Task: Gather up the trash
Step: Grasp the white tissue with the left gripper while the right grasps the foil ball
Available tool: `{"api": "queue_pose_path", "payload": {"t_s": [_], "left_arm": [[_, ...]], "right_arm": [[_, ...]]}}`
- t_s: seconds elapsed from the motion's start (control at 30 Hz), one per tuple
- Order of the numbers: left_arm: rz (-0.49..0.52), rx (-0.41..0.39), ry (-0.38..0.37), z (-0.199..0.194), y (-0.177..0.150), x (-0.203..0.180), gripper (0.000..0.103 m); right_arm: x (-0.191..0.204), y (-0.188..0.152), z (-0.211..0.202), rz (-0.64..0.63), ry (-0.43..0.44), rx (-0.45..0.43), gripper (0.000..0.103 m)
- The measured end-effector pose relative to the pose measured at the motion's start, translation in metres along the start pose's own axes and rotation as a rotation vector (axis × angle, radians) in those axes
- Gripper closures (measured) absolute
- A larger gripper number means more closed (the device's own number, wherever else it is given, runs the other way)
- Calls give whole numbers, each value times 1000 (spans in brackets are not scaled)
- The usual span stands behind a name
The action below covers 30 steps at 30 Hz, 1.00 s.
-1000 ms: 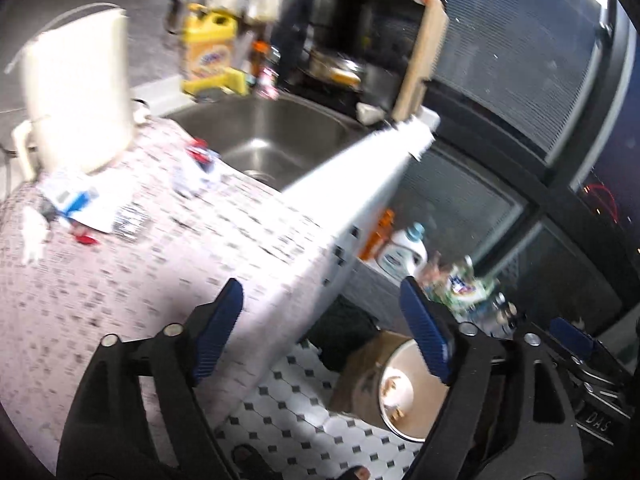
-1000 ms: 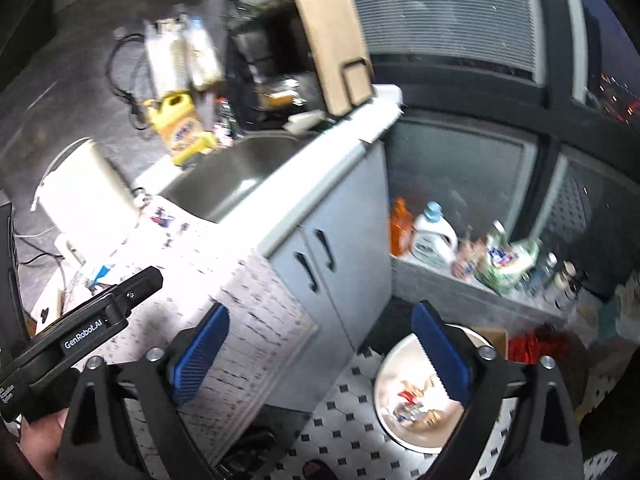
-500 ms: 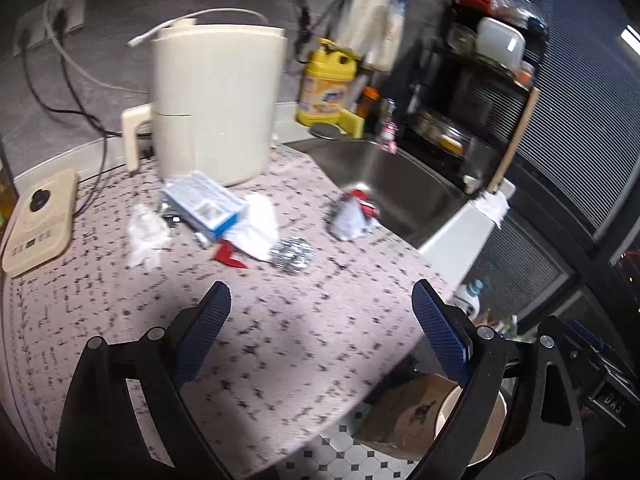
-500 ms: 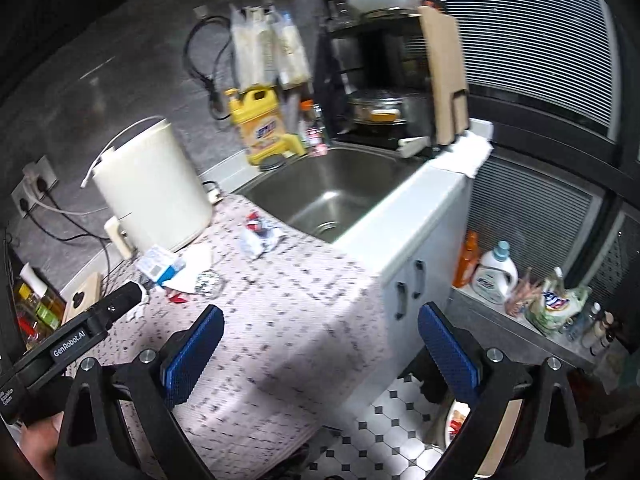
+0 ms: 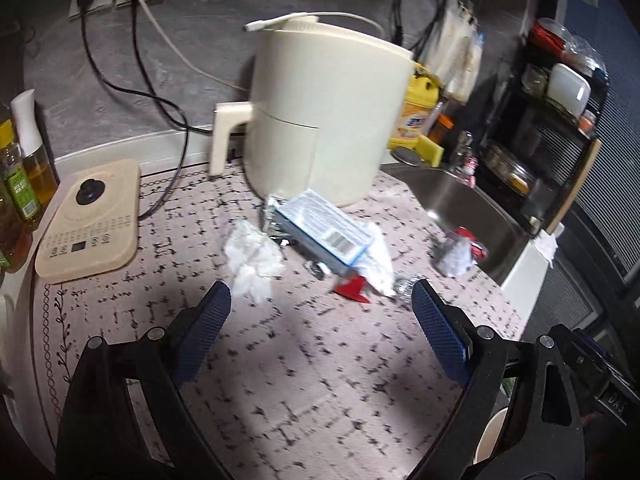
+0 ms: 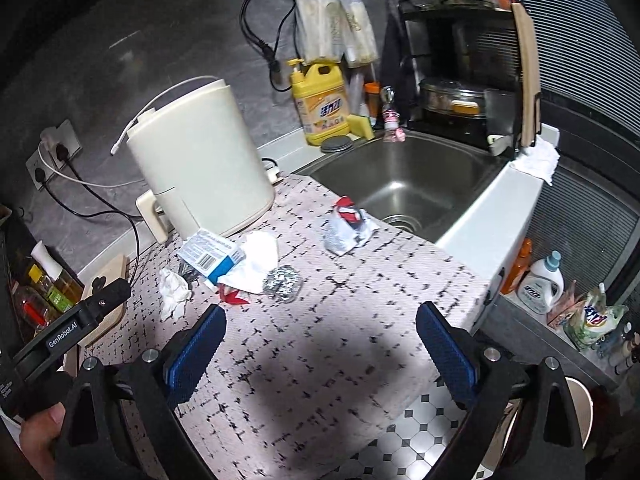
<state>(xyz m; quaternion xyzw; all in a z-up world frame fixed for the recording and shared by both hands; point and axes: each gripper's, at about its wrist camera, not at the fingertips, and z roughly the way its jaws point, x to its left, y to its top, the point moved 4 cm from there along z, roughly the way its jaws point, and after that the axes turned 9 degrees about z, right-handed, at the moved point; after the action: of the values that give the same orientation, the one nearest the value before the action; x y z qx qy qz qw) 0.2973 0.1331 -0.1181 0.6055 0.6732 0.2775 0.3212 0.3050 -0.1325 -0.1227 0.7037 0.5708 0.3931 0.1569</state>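
Trash lies on the patterned counter mat (image 5: pixel 304 368): a blue-and-white carton (image 5: pixel 322 232) (image 6: pixel 210 254), a crumpled white tissue (image 5: pixel 252 264) (image 6: pixel 174 290), a white paper (image 6: pixel 256 260), a red scrap (image 5: pixel 352 290) (image 6: pixel 234 298), a foil ball (image 6: pixel 282 280) and a crumpled red-and-white wrapper (image 5: pixel 458 252) (image 6: pixel 348 228) by the sink. My left gripper (image 5: pixel 320 312) is open and empty, just short of the carton pile. My right gripper (image 6: pixel 320 336) is open and empty above the mat, nearer than the foil ball. The left gripper's body (image 6: pixel 68 332) shows in the right wrist view.
A cream air fryer (image 5: pixel 324 120) stands behind the trash. A beige scale (image 5: pixel 90 220) and oil bottles (image 5: pixel 16 184) are at left. The steel sink (image 6: pixel 400 184), yellow detergent jug (image 6: pixel 322 104) and dish rack (image 6: pixel 464 80) are at right. A bin (image 6: pixel 576 400) stands on the tiled floor.
Both grippers have swung up from the floor and bin to face the counter, and have come closer to the trash pile. Both stayed open.
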Motion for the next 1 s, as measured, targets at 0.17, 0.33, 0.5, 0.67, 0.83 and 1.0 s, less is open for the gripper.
{"api": "queue_pose_path", "payload": {"t_s": [0.17, 0.33, 0.5, 0.67, 0.83, 1.0], "left_arm": [[-28, 21, 24, 17, 3, 27, 16], [-39, 53, 44, 44, 2, 49, 21], [-63, 93, 44, 75, 2, 63, 24], [-58, 129, 33, 104, -1, 65, 24], [-58, 158, 33, 129, -2, 66, 25], [-51, 181, 38, 148, -1, 67, 30]], "right_arm": [[20, -3, 26, -7, 7, 29, 13], [32, -7, 52, -12, -1, 62, 16], [38, -10, 79, -14, -16, 98, 22], [41, -12, 104, -12, -38, 128, 25], [43, -12, 124, -10, -52, 148, 26], [43, -10, 144, -4, -67, 161, 27]]}}
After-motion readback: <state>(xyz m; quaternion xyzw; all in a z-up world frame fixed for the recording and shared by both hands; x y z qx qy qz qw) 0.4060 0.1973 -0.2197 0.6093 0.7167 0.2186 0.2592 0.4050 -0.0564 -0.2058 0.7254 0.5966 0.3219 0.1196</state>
